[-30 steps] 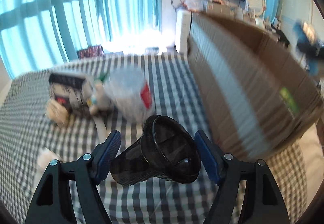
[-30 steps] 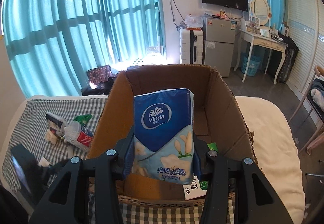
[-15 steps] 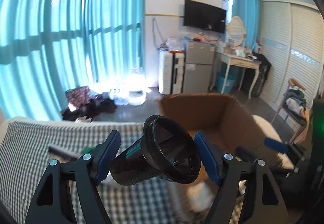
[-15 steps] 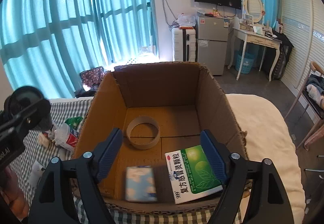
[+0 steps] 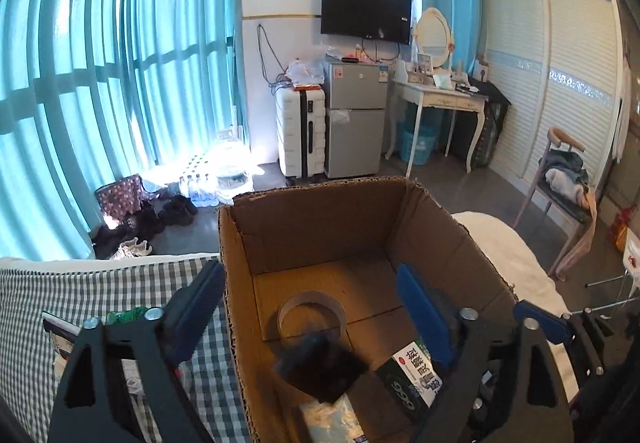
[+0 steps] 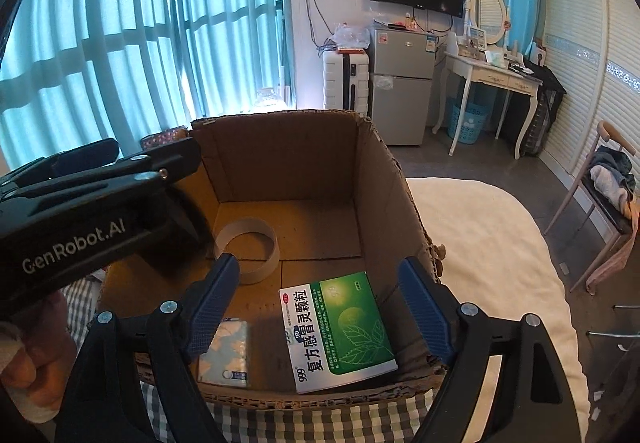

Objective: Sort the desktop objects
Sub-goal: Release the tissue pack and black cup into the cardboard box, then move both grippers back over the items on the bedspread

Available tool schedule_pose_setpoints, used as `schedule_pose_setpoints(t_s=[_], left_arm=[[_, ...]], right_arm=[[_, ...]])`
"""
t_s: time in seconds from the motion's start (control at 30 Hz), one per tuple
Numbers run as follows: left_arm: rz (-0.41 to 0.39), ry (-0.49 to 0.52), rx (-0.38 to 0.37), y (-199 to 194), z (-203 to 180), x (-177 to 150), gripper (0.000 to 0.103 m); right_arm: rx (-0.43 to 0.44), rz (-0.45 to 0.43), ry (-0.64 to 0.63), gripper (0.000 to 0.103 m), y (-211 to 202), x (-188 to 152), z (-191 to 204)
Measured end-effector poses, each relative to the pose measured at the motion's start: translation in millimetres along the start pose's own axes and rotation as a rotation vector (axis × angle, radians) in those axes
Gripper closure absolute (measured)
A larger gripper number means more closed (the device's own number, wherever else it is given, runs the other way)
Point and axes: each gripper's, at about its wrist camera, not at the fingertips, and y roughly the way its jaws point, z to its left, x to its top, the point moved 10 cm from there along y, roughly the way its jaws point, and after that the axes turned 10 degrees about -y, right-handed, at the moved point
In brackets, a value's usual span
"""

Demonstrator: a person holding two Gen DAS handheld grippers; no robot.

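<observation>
An open cardboard box (image 5: 432, 219) (image 6: 380, 171) stands on the checked cloth. In it lie a tape ring (image 5: 312, 313) (image 6: 250, 249), a green medicine box (image 6: 338, 327) (image 5: 416, 375) and a blue tissue pack (image 6: 226, 349) (image 5: 332, 421). A blurred black cup (image 5: 324, 363) is inside the box below my left gripper (image 5: 314, 313), which is open and empty above the box. My right gripper (image 6: 320, 309) is open and empty over the box's near edge. The left gripper body (image 6: 92, 211) shows at the left of the right wrist view.
Several small objects (image 5: 120, 323) lie on the checked cloth (image 5: 100, 283) left of the box. A white cover (image 6: 492, 243) lies right of it. A fridge (image 5: 354, 119), suitcase, dressing table and chair (image 5: 568, 179) stand behind.
My left gripper swung over the box, opened and let go of the black cup, which dropped in. My right gripper released the tissue pack into the box a second ago and stays open.
</observation>
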Motion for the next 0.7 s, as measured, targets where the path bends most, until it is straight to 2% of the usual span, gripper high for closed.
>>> schedule_pose_setpoints(t_s=[0.33,0.7], left_arm=[[-0.058,-0.079,0.028,-34.2,53.1,24.0,0.009],[-0.145,-0.1,0.132,-95.0,128.3,41.5,0.0]], right_arm=[[0.011,-0.025,-0.009,0.021,-6.2,14.6,21.3],[0.063,-0.093,-0.031,0.017,-31.8,41.5,75.6]])
